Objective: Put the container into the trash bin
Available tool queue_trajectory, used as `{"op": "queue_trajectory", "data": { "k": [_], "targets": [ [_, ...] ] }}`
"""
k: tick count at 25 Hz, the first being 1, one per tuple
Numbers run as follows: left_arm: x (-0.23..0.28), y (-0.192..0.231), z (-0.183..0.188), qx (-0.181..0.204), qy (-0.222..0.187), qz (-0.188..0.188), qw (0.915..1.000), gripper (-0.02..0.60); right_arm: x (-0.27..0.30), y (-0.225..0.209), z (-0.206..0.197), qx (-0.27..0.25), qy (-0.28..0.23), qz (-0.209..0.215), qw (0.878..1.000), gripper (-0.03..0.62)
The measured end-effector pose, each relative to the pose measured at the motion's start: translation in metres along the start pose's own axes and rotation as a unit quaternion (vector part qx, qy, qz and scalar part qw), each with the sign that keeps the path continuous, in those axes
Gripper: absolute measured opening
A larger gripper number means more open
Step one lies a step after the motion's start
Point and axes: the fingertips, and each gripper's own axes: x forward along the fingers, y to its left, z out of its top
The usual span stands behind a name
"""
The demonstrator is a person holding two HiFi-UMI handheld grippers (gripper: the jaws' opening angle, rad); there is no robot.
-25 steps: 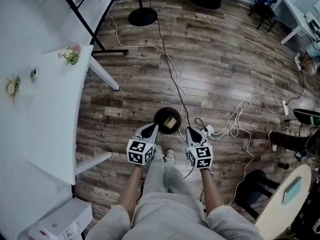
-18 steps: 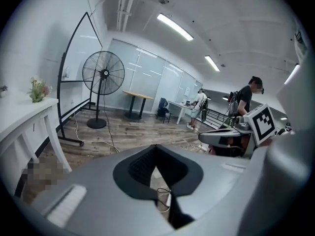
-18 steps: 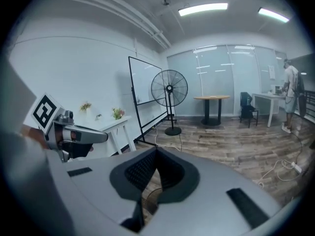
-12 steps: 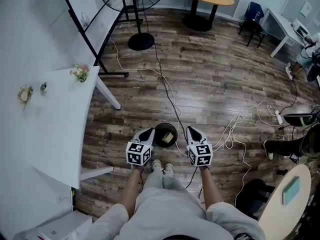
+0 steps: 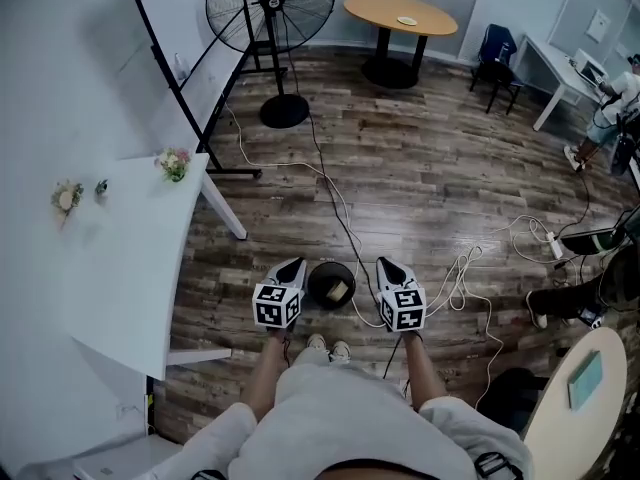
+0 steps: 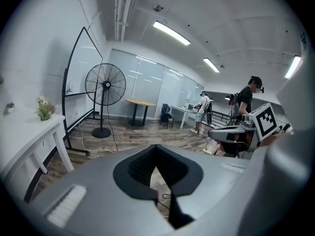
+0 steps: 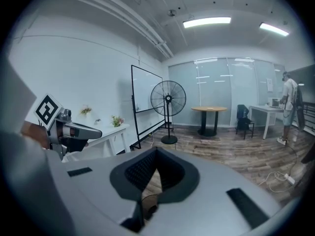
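In the head view a round black trash bin (image 5: 322, 276) stands on the wood floor just ahead of the person's feet. A tan container (image 5: 338, 290) lies inside it. My left gripper (image 5: 292, 268) hangs at the bin's left side and my right gripper (image 5: 388, 267) at its right side, both well above it. The jaws of each are shut with nothing in them. In the left gripper view the left gripper (image 6: 156, 146) points out across the room. Through the slit below the right gripper (image 7: 156, 149), part of the bin (image 7: 147, 200) shows.
A white table (image 5: 120, 258) with small flower pots stands at the left. Cables (image 5: 470, 258) snake over the floor to the right of the bin. A standing fan (image 5: 270, 8), a whiteboard frame and a round wooden table (image 5: 400, 13) are farther off. A person (image 5: 610, 98) stands far right.
Both grippers have risen beside each other, away from the bin. The head view has lifted too and takes in more of the room. The container stays in the bin.
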Motion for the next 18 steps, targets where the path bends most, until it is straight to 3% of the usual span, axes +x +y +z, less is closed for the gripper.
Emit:
{"op": "queue_trajectory", "data": {
  "k": [18],
  "targets": [
    [-0.015, -0.004, 0.007, 0.0, -0.008, 0.018, 0.9998, 0.011, -0.025, -0.01, -0.003, 0.006, -0.004, -0.007, 1.0, 0.012]
  ]
}}
